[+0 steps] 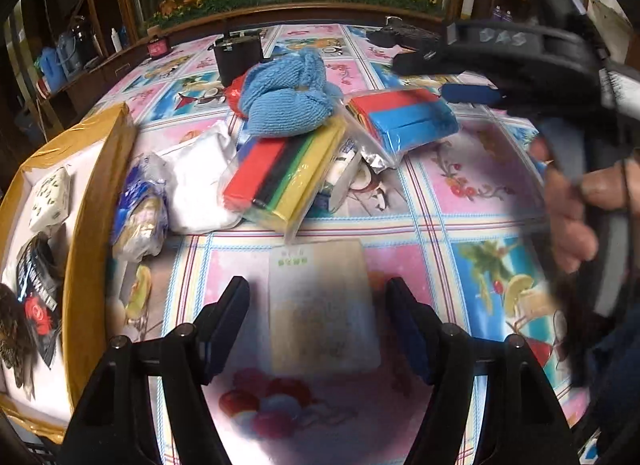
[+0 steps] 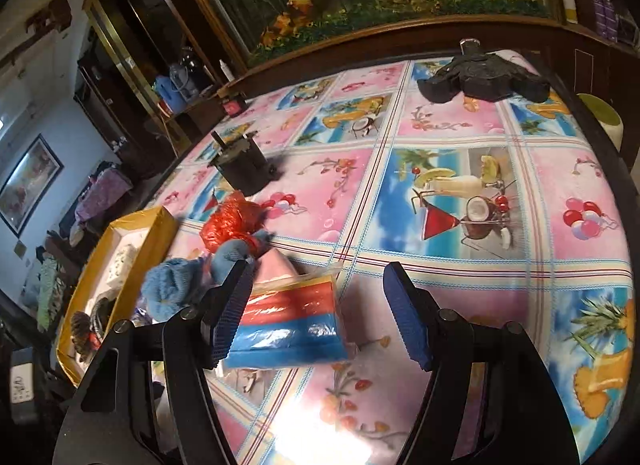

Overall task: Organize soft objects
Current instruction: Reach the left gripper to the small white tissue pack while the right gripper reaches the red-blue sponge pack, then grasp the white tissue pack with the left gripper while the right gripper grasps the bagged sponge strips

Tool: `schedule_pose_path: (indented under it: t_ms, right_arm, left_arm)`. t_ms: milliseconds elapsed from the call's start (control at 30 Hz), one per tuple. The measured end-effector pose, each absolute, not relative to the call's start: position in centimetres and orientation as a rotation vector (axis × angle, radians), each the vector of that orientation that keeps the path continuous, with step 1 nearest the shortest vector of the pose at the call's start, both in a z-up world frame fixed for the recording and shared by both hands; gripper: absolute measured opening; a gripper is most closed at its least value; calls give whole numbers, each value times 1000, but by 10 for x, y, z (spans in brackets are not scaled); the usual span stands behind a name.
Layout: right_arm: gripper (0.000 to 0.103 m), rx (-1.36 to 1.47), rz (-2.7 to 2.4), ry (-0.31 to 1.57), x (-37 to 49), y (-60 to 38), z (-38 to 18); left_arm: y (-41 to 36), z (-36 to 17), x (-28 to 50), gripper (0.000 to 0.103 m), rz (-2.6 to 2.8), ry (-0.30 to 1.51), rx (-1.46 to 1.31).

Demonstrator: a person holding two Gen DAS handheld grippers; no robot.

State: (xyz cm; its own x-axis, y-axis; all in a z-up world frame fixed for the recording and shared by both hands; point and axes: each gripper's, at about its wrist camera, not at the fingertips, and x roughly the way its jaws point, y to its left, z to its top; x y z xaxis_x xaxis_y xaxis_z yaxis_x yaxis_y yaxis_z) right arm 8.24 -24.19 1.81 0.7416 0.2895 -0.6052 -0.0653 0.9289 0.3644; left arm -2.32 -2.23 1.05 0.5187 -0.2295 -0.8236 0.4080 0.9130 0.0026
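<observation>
Beside the gold tray [image 1: 100, 169], both jaws apart, left gripper [image 1: 318, 317] straddling flat packet [image 1: 320, 305].

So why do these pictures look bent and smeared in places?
Both views: fisheye lens curves the patterned tablecloth. Left wrist view: the pale flat packet is blurred, as is the person's hand. Right wrist view: white glare low on the tablecloth.
</observation>
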Motion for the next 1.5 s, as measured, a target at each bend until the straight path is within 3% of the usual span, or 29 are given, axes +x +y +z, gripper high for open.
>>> schedule_pose_path:
  t_ms: [100,167,333,567,933,1067,1133,1500]
  right_arm:
    - [68,347,277,780,94,-231,4]
    - [69,372,355,813,83,-224,11]
    - [69,279,686,934,46,-189,29]
    - [69,197,617,922,49,-180,19]
    - [69,-295,516,954,30,-118,-10]
    - [40,-269,516,949,31,-126,-8]
    - [37,-246,521,930,31,-130,-3]
    - [35,-8,506,817,33,-162,29]
  left_arm:
    - [-23,8,-15,70,-389,973,195]
    - [-14,10,-16,64,-373,975,172]
    - [11,10,-23,63,-319,961,168]
    - [29,10,-31,63,-308,937,138]
    - [25,8,-25,66,-317,939,146]
    - [25,8,-25,59,-318,936,142]
    - [25,8,-25,47,-313,932,134]
    - [28,18,-37,45,-362,881,55]
